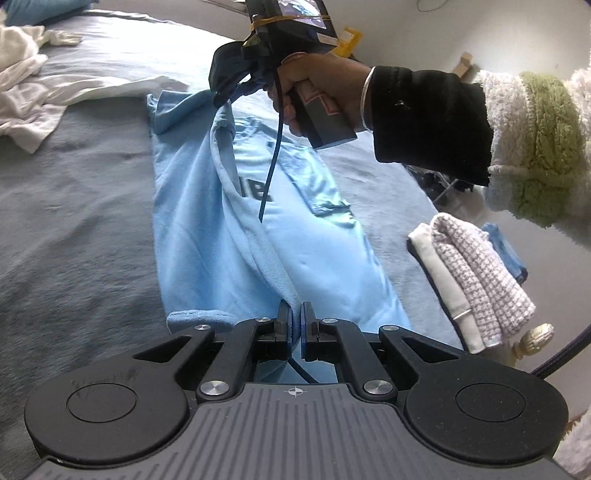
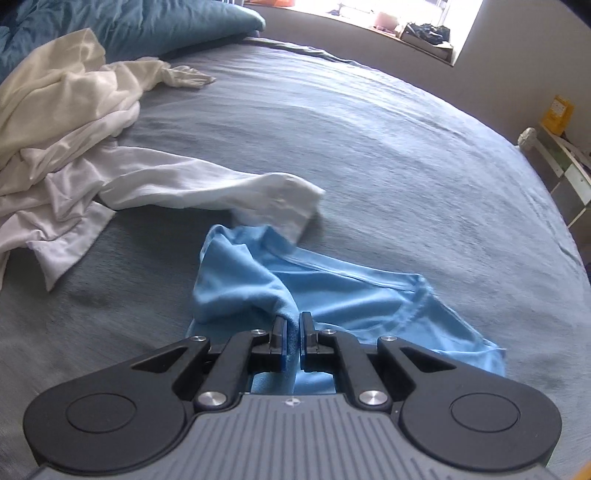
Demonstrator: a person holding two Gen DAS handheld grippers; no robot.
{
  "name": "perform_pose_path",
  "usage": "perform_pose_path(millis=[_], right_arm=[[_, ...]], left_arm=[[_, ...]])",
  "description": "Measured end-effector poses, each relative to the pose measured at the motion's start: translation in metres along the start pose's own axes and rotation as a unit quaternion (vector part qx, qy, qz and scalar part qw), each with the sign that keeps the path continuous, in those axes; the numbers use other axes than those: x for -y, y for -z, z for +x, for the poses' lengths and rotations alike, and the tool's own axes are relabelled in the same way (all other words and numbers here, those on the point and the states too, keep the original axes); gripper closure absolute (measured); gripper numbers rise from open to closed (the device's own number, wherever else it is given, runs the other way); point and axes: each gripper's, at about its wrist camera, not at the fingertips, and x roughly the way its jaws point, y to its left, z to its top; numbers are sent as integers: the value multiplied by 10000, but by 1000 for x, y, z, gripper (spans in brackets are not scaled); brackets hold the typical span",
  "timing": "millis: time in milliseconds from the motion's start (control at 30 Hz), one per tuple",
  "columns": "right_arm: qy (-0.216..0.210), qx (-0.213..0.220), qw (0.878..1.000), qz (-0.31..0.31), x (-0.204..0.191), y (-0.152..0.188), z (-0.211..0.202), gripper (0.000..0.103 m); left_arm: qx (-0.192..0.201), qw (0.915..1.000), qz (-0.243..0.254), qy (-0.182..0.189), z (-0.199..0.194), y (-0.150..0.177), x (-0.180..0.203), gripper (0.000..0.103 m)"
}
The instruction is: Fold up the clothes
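Observation:
A light blue T-shirt (image 1: 207,229) with dark lettering lies lengthwise on the grey-blue bed. My left gripper (image 1: 295,314) is shut on a fold of its near edge, lifting a ridge of cloth. In the left wrist view a hand in a black cuff holds my right gripper (image 1: 221,99), which pinches the far end of that same ridge. In the right wrist view my right gripper (image 2: 293,325) is shut on a bunched fold of the blue T-shirt (image 2: 332,291) near its neckline.
Crumpled white clothes (image 2: 74,147) lie at the left of the bed (image 2: 369,147), one white sleeve (image 2: 221,192) reaching the blue shirt. Folded clothes (image 1: 476,277) are stacked at the bed's right edge. A blue pillow (image 2: 147,26) sits at the back.

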Motion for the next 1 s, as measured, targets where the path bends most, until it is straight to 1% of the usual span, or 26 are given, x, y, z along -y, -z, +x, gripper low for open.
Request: perform_pose_path(millis=[233, 533, 867, 1000], right_arm=[[38, -14, 9998, 186, 51, 13, 0, 96], [35, -50, 9996, 288, 111, 34, 11, 96], [-107, -89, 9987, 493, 169, 60, 31, 96], [-196, -89, 9978, 622, 188, 69, 36, 96]], left_arm=[[-76, 9998, 138, 145, 23, -8, 32, 101], [-209, 9991, 328, 159, 61, -14, 61, 101], [-497, 9973, 503, 186, 104, -18, 92, 101], [-608, 9964, 552, 205, 114, -19, 100, 101]])
